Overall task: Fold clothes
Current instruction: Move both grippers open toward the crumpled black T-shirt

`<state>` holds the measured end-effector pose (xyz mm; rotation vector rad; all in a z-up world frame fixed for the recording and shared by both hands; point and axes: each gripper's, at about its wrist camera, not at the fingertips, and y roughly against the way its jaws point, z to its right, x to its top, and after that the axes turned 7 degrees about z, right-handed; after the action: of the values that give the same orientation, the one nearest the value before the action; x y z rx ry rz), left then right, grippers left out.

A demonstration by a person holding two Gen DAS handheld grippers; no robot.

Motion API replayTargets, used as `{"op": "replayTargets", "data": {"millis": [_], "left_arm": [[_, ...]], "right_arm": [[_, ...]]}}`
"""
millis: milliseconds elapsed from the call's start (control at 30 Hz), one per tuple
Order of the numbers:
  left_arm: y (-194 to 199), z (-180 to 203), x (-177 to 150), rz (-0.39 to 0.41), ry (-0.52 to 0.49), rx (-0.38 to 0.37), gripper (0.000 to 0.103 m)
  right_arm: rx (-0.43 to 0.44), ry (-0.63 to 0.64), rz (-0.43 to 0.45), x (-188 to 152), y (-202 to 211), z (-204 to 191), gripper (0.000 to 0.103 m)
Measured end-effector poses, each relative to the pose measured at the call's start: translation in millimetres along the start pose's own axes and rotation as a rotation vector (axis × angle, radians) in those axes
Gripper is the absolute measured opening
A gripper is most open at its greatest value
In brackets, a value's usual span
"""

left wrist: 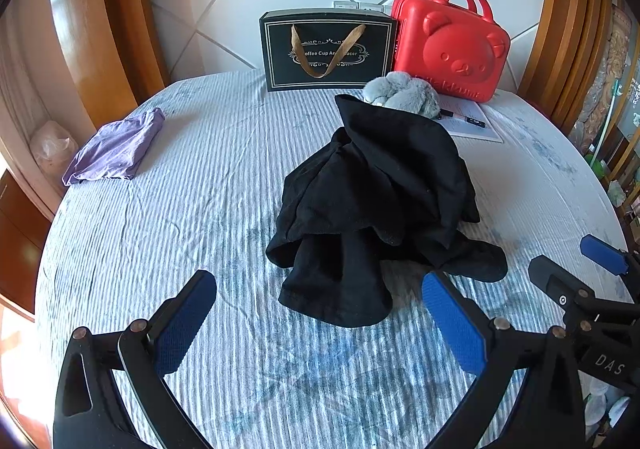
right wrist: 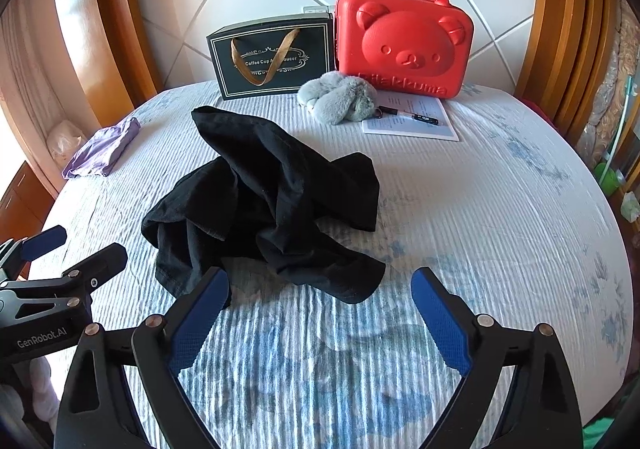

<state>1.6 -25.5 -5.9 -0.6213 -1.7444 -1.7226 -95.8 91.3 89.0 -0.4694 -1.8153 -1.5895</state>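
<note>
Left wrist view: the left gripper hangs low over the striped bedspread, its blue-padded fingers spread wide and holding nothing. A crumpled black garment lies heaped just ahead of them, its near hem between the fingertips but not touching either. The right gripper shows at the right edge, also spread apart and empty. A folded purple cloth lies well apart at the left edge of the bed. At the far end, against the wall, stand a black gift bag and a red bear-faced case, with a grey plush toy and a sheet of paper bearing a pen before them.
</note>
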Motion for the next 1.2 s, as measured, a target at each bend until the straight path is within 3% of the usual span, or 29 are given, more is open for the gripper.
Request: {"op": "replayTargets", "data": {"millis": [933, 1067, 1200], "left_arm": [[-21.7, -4.3, 4.2, -0.045, 0.017, -0.002, 0.103], [-35.2, -8.8, 3.9, -0.060, 0.030, -0.024, 0.103], [-55.5, -14.0, 3.7, -0.083, 0.039, -0.034, 0.103]], "right_arm": [[0.021, -0.049, 0.000, 4.3, -20.6, 7.9, 0.096], [0.026, -0.035, -0.007, 6.8, -30.1, 6.9, 0.092], [0.050, -0.013, -0.032, 7.7, -42.1, 13.6, 0.082]]}}
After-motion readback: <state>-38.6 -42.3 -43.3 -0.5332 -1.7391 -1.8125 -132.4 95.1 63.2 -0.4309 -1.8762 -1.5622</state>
